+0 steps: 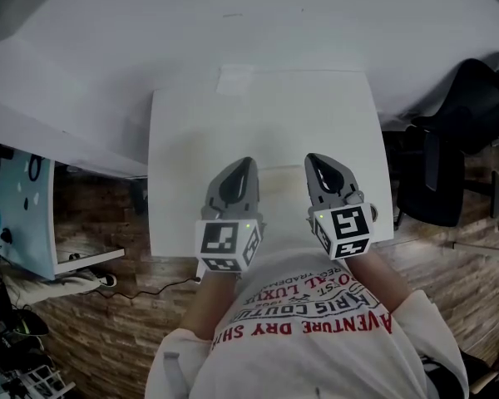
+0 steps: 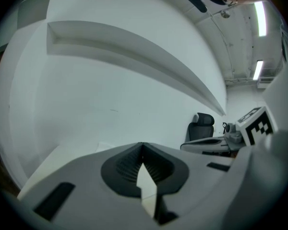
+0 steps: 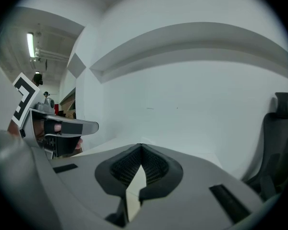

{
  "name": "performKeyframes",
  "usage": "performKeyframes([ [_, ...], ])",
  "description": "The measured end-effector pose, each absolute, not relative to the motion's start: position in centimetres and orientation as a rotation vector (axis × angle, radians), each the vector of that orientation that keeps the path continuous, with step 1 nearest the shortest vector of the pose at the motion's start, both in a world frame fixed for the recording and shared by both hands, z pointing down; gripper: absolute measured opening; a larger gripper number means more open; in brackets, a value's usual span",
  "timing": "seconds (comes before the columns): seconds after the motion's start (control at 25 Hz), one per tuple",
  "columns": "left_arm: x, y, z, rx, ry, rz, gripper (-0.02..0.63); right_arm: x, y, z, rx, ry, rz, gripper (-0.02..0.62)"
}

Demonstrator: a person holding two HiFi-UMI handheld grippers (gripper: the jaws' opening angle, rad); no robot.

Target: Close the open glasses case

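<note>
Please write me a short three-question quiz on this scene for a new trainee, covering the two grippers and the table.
1. True or false: the left gripper holds a glasses case between its fingers.
2. Pick one. The fingers of the right gripper are: A) spread wide apart; B) together at the tips with nothing between them; C) clamped on a cloth.
3. In the head view, what colour is the table under both grippers?

Key: 1 false; 2 B; 3 white.
</note>
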State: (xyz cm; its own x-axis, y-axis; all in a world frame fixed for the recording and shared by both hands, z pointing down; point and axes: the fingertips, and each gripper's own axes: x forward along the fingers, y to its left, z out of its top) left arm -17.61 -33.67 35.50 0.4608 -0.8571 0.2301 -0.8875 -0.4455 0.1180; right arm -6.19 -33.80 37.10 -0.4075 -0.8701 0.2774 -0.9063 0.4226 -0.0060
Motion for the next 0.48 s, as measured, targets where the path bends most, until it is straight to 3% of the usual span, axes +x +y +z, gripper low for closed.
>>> performKeyframes([
  [0.48, -16.88, -33.71, 36.03, 2.501, -1.502, 0.240, 0.005, -5.86, -33.96, 37.68, 1.556, -2.447, 0.279, 0.012],
])
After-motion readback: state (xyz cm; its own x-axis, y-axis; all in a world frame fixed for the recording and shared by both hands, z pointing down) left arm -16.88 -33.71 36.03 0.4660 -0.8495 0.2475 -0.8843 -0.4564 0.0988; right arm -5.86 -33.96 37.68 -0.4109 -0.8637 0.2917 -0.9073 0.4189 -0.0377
